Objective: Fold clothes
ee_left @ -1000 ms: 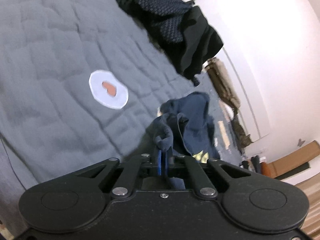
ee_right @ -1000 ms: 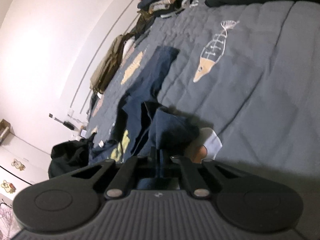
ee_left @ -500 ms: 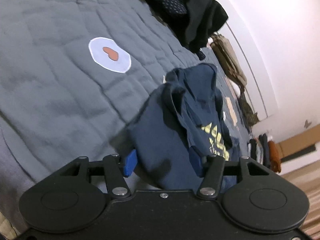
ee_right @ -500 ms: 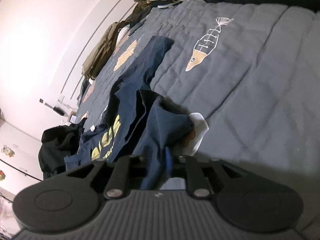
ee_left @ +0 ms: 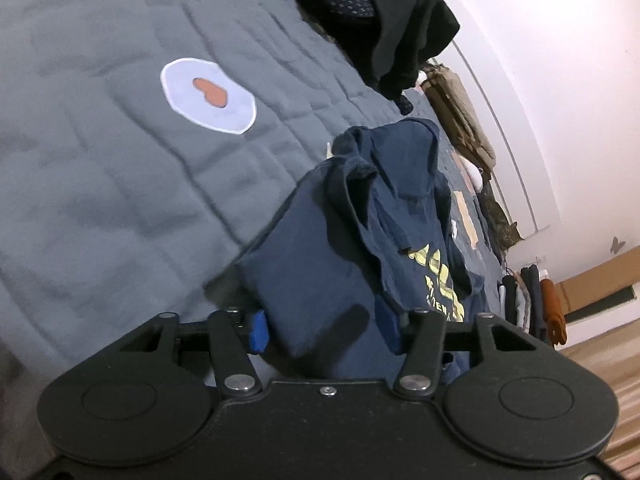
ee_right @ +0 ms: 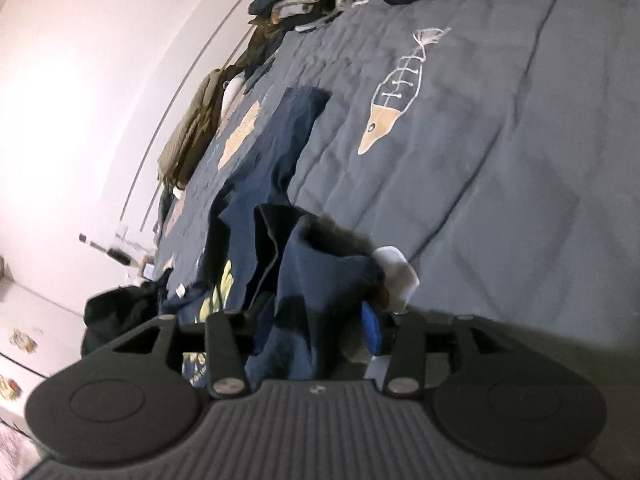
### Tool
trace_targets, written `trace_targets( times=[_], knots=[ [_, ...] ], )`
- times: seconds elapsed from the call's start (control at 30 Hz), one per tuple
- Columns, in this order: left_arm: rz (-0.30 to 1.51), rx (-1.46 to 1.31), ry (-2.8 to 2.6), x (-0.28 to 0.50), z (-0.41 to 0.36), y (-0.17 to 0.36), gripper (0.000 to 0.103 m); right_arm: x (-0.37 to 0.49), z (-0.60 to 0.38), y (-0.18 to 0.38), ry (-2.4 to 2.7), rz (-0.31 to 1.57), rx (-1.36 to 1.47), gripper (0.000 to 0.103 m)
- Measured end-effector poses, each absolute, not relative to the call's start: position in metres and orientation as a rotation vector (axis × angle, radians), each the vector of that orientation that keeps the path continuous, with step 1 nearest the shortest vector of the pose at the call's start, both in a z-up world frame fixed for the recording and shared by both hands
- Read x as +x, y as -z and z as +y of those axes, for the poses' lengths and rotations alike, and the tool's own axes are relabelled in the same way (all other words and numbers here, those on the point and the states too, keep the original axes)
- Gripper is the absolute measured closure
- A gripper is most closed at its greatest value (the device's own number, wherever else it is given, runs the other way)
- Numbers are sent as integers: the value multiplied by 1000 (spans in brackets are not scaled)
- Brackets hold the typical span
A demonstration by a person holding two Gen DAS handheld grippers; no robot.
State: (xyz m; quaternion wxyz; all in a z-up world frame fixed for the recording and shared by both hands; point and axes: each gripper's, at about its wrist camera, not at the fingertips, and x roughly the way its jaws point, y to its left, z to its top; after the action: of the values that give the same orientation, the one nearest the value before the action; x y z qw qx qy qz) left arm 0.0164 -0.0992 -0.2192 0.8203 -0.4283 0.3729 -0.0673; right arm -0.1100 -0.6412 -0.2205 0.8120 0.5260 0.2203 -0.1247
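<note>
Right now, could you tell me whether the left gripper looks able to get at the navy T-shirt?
Probably yes: the left gripper stands open, and a fold of the navy T-shirt already lies between its fingers on the grey quilt, with nothing in between.

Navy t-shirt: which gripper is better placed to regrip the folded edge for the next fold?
Left, probably. The left gripper is open, with the smooth folded edge of the navy t-shirt lying squarely between its jaws. The right gripper is open too, but faces bunched, rumpled cloth.
</note>
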Motion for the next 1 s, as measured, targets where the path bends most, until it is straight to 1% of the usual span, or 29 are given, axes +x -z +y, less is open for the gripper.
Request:
trace_targets(
  times=[0.03, 0.1, 0.17, 0.2, 0.23, 0.33, 0.57, 0.87, 1.0],
  knots=[
    [793, -908, 144, 16, -98, 218, 72, -109, -642, 223, 255, 463, 1147, 58],
    [790, -899, 144, 15, -97, 216, 77, -107, -640, 224, 229, 459, 1160, 60],
    [788, -891, 145, 15, -95, 214, 82, -106, -637, 224, 236, 445, 1144, 75],
    [787, -886, 146, 14, -94, 213, 87, -106, -635, 224, 243, 454, 1139, 92],
    [786, -882, 146, 14, -94, 212, 94, -106, -634, 226, 246, 467, 1153, 95],
    [782, -869, 147, 13, -91, 210, 99, -108, -632, 224, 256, 472, 1156, 98],
    [779, -821, 168, 8, -81, 196, 100, -130, -619, 209, 274, 476, 1127, 99],
    [781, -696, 180, -12, -20, 159, 100, -171, -579, 197, 237, 553, 1095, 99],
    [779, -644, 193, -26, -5, 150, 101, -191, -556, 197, 220, 588, 1079, 99]
  ],
)
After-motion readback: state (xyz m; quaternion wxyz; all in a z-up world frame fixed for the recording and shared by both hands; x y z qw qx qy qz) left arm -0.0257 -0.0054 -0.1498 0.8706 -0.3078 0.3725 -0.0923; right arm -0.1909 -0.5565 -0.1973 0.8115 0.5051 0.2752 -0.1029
